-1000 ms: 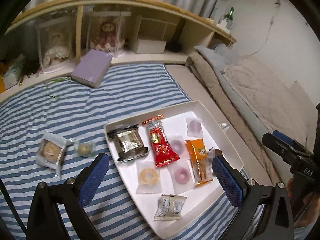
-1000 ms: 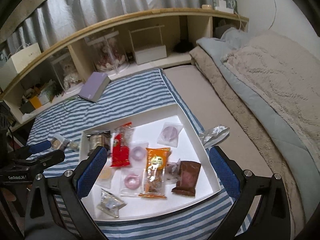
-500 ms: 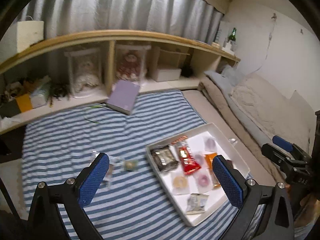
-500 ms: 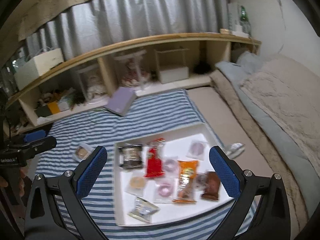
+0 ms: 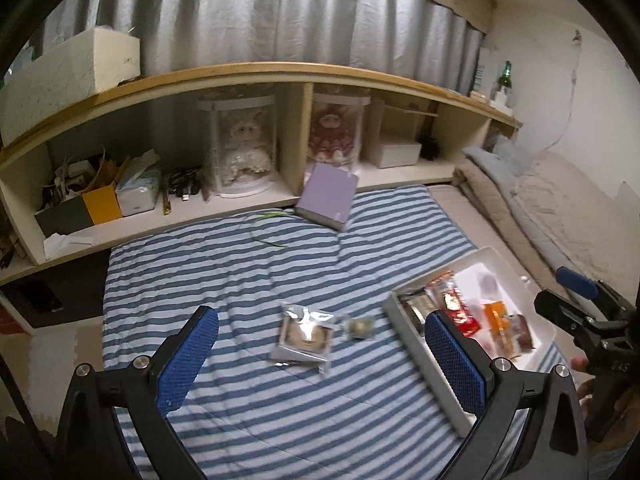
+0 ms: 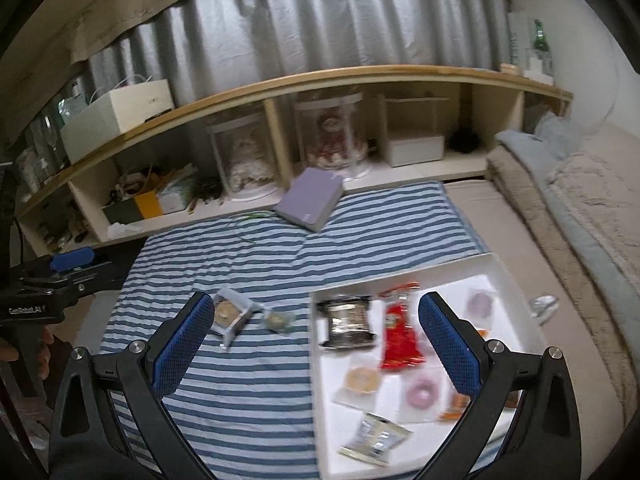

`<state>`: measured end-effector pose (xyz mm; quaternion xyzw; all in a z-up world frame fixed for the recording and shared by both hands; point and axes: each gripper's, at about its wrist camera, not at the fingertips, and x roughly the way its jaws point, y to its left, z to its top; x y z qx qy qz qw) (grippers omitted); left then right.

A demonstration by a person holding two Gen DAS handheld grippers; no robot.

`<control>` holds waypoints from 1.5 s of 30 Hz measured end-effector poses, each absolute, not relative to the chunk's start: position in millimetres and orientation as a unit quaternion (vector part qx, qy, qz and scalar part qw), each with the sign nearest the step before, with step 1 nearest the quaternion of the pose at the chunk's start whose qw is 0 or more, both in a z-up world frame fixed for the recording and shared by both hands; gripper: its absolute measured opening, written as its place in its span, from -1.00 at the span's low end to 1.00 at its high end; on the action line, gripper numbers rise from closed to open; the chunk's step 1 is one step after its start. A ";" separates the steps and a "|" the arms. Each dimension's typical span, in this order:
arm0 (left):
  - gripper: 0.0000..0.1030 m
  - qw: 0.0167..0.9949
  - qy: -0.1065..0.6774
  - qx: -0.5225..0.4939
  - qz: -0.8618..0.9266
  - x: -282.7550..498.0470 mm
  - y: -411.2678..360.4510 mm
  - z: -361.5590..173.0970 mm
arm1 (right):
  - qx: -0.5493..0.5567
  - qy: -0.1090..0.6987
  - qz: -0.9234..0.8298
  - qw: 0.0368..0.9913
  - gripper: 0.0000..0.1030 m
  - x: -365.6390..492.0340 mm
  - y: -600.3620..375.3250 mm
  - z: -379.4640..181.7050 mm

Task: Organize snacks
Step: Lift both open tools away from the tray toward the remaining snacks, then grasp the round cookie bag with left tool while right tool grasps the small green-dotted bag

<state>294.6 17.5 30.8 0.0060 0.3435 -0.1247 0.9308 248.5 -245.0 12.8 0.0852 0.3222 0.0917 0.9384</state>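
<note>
Two wrapped snacks, a clear-packed biscuit [image 5: 305, 335] and a small round sweet [image 5: 360, 327], lie on the striped bed cover [image 5: 240, 280] just left of the white tray [image 6: 320, 420], which holds the other packets near the cover's right edge. Left gripper [image 5: 320, 360] and right gripper [image 6: 316, 352] both hover wide apart, holding nothing.
</note>
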 end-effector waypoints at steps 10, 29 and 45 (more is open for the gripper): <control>0.94 0.909 0.380 0.022 -0.170 373.6 32.3 -19.3 | 0.073 0.362 0.117 0.922 0.79 319.0 -205.0 -39.4; 0.99 0.843 0.486 0.108 -0.205 486.0 -27.5 -158.4 | -0.106 0.485 0.246 0.832 -0.56 436.2 -149.9 -128.9; 0.24 0.827 0.518 0.068 -0.208 507.6 -27.9 -174.8 | -0.287 0.517 0.354 0.725 -0.01 416.6 -107.5 -157.6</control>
